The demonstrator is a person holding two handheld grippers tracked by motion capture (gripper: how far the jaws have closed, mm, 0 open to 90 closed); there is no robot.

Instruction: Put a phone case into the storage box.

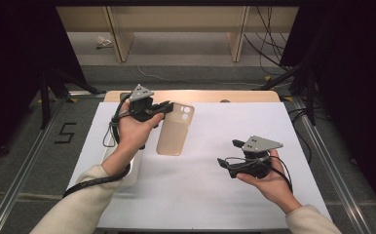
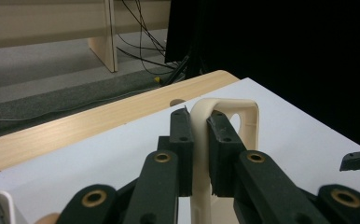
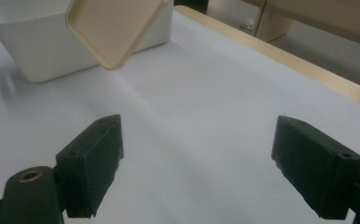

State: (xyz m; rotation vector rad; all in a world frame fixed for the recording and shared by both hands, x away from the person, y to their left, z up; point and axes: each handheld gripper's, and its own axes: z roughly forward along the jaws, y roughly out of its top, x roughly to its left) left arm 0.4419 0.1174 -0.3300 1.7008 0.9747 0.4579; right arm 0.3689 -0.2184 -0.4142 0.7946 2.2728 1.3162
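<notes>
Two grippers over white table cover [image 1: 200, 190]. Left gripper [image 1: 164, 108] pinches beige phone case [image 1: 175, 129] by edge near camera cutout, case held above cover, clear of surface. Left gripper view: pads [image 2: 183, 140] pressed on case wall [image 2: 201, 140], wooden table edge [image 2: 75, 128] behind. Right gripper [image 1: 229, 153] jaws spread wide, nothing between. Right gripper view adds white bin [image 3: 38, 42] behind case's lower corner [image 3: 113, 28]; high view shows bin [image 1: 132, 170] mostly hidden under left forearm.

White bin [image 3: 38, 56] on white table cover [image 1: 200, 180], wooden table edge [image 2: 75, 128], possibly cables on floor [image 1: 269, 53]
</notes>
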